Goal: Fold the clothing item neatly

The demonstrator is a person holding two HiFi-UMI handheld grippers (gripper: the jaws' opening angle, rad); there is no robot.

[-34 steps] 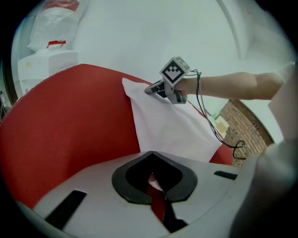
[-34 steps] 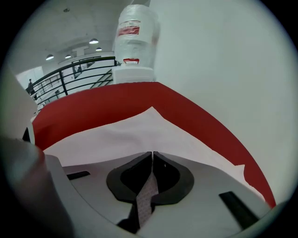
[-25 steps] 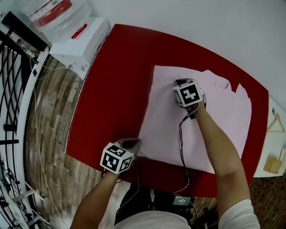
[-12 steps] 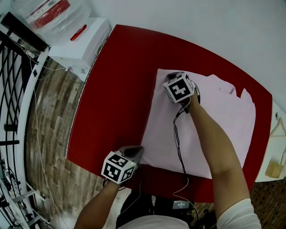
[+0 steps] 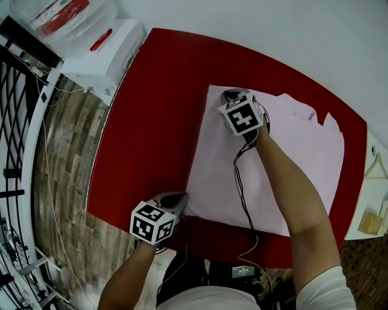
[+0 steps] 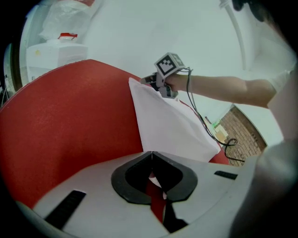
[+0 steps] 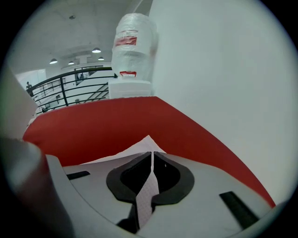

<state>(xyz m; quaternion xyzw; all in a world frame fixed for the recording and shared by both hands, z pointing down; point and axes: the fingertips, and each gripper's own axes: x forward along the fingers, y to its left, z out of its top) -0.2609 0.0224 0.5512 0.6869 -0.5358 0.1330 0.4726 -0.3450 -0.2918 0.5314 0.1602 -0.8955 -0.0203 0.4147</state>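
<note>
A pale pink garment (image 5: 291, 163) lies flat on the red table (image 5: 151, 121). My left gripper (image 5: 180, 197) is at the garment's near left corner, shut on the cloth; in the left gripper view its jaws (image 6: 151, 154) meet over the fabric edge. At the far left corner, my right gripper (image 5: 229, 94) is shut on the cloth. The right gripper view shows its jaws (image 7: 152, 154) closed with pink fabric (image 7: 139, 148) pinched between them. The left gripper view shows the garment (image 6: 163, 125) stretching away to the right gripper (image 6: 148, 80).
A white box (image 5: 109, 51) and a plastic-wrapped bundle (image 5: 60, 15) stand beyond the table's far left corner. A black railing (image 5: 18, 121) runs along the left over wood flooring. Wooden pieces (image 5: 370, 221) sit at the right. A cable (image 5: 242, 194) trails across the garment.
My right gripper has moved left and slightly away with the cloth, reaching the far left corner. The left gripper has stayed at the near corner.
</note>
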